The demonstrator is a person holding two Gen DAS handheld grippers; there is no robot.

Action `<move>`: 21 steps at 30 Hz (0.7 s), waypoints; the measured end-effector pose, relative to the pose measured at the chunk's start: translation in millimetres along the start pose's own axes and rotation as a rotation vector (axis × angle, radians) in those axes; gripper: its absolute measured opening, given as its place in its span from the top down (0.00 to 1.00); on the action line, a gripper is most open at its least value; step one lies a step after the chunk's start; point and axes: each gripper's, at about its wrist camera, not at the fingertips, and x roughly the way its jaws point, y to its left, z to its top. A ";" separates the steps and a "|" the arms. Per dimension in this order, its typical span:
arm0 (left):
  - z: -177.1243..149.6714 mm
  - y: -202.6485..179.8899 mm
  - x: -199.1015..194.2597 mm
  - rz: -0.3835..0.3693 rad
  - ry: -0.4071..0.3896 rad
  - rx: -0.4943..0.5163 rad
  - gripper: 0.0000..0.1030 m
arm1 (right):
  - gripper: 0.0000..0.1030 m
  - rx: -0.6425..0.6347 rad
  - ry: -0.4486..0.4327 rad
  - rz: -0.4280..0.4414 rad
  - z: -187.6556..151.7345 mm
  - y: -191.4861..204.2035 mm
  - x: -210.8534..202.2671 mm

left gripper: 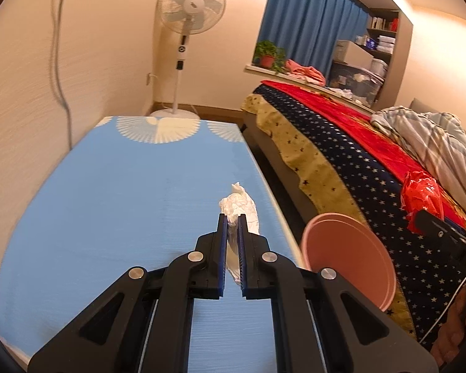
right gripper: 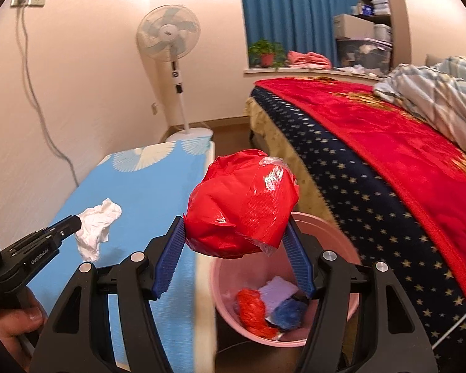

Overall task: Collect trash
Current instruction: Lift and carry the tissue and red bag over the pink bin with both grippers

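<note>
Left wrist view: the left gripper (left gripper: 232,217) occupies the lower centre of the frame, its blue-padded fingers (left gripper: 222,255) drawn close together and pinching a crumpled white tissue (left gripper: 240,206). The tissue rises just above the fingertips and hangs between the pads over the blue table top (left gripper: 108,202), which fills the left and centre of the frame. To the right of the gripper, beyond the table edge, stands a pink bin (left gripper: 348,255); only its rim and inner wall show here. At the right edge of the frame, a red plastic bundle (left gripper: 421,195) appears above the dark body of the other tool.

Right wrist view: the right gripper (right gripper: 236,220) sits at lower centre, its fingers (right gripper: 171,258) spread wide yet pressed against both sides of the red plastic bundle (right gripper: 242,202), a ball of crinkled red film with a patch of clear tape at its upper right. The bundle is held directly above the mouth of the pink bin (right gripper: 341,248), which contains red, white and blue scraps (right gripper: 270,307). At middle left, the left gripper (right gripper: 77,220) grips the white tissue (right gripper: 98,227) above the blue table top (right gripper: 158,192).

Background, both views: a white pedestal fan (right gripper: 169,39) stands at upper centre left, blue curtains (right gripper: 295,9) at upper right, and a bed with a red blanket (right gripper: 372,130) along the right side.
</note>
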 end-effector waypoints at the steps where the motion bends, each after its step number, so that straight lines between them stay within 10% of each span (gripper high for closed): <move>1: 0.0 -4.9 0.4 -0.008 0.000 0.003 0.94 | 0.39 0.003 -0.001 -0.008 0.4 -3.3 -0.3; 21: -7.4 -77.7 14.6 -0.104 0.014 0.076 0.94 | 0.39 0.095 -0.020 -0.133 -7.9 -60.6 -5.9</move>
